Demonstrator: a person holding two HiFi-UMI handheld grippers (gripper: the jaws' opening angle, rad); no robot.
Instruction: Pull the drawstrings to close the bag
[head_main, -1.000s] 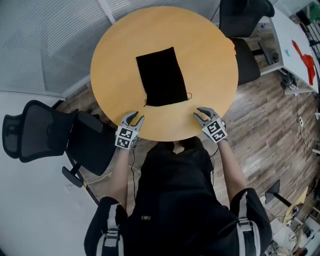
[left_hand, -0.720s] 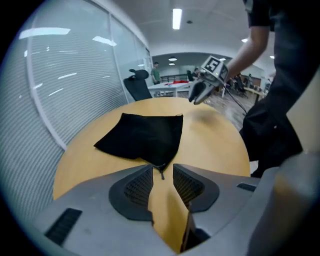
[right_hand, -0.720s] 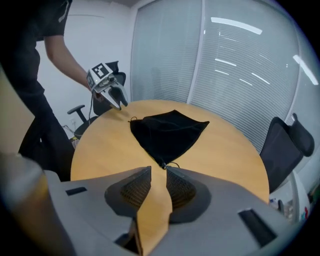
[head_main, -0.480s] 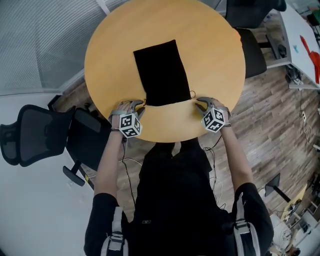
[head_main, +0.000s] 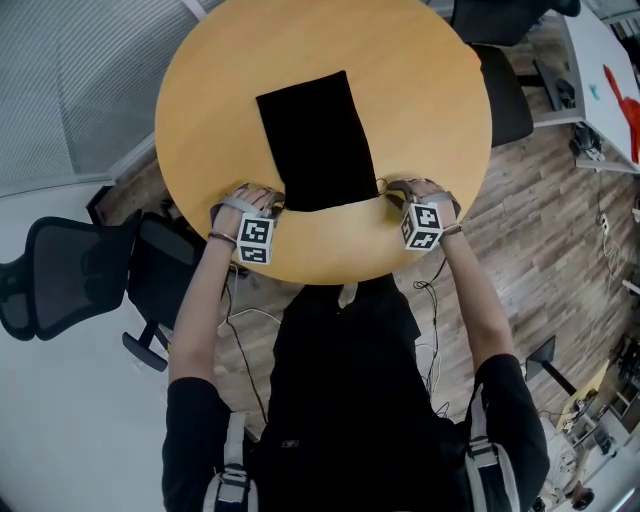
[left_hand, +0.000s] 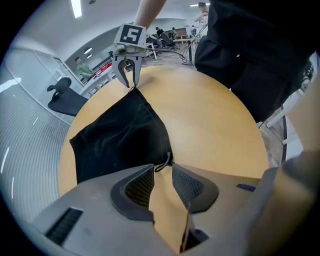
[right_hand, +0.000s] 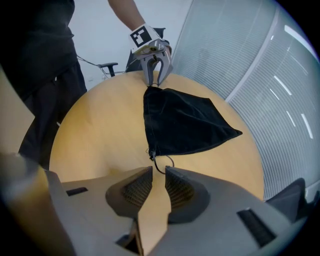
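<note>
A flat black drawstring bag (head_main: 315, 140) lies on the round wooden table (head_main: 420, 80), its mouth edge toward me. My left gripper (head_main: 268, 205) is at the mouth's left corner and my right gripper (head_main: 392, 192) at its right corner. In the left gripper view the jaws (left_hand: 163, 172) are closing, a gap still showing, with the left drawstring loop (left_hand: 162, 165) just at the tips. In the right gripper view the jaws (right_hand: 159, 172) stand narrowly apart, the right drawstring loop (right_hand: 163, 162) at their tips. Neither gripper's pads press on the cord.
The table's near edge is just behind both grippers. Black office chairs stand at the left (head_main: 60, 280) and the far right (head_main: 505, 90). A white desk (head_main: 600, 110) sits at the right. Cables trail on the wood floor (head_main: 430, 300).
Both grippers have moved forward from the table's near edge to the bag's mouth corners, and their jaws have narrowed around the drawstring loops.
</note>
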